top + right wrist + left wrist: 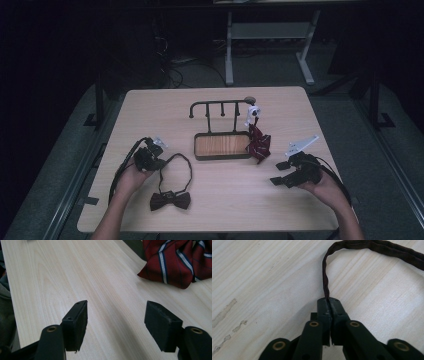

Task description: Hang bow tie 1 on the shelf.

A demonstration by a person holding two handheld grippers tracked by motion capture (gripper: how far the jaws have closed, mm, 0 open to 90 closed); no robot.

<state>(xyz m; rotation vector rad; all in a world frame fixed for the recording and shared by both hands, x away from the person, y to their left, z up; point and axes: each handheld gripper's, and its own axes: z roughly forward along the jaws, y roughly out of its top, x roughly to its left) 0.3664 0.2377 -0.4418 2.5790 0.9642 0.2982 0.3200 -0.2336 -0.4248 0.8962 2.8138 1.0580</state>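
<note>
A dark brown bow tie (170, 200) lies near the table's front, its thin neck strap (181, 161) looping up toward the tray. My left gripper (149, 159) is shut on that strap (326, 282), which runs out from between the closed jaws and curves right. A red striped bow tie (259, 143) hangs from the right end of a dark hook rack (220, 104) and rests on the table; its red fabric (175, 262) lies ahead of my right gripper (117, 315). The right gripper (281, 174) stands open over bare wood, with nothing between its pads.
The rack rises from a small wooden tray (222, 145) with a dark rim at the table's middle. A white clip (253, 111) holds the striped tie's band on the rack. Past the far edge stand a desk frame and cables on the floor.
</note>
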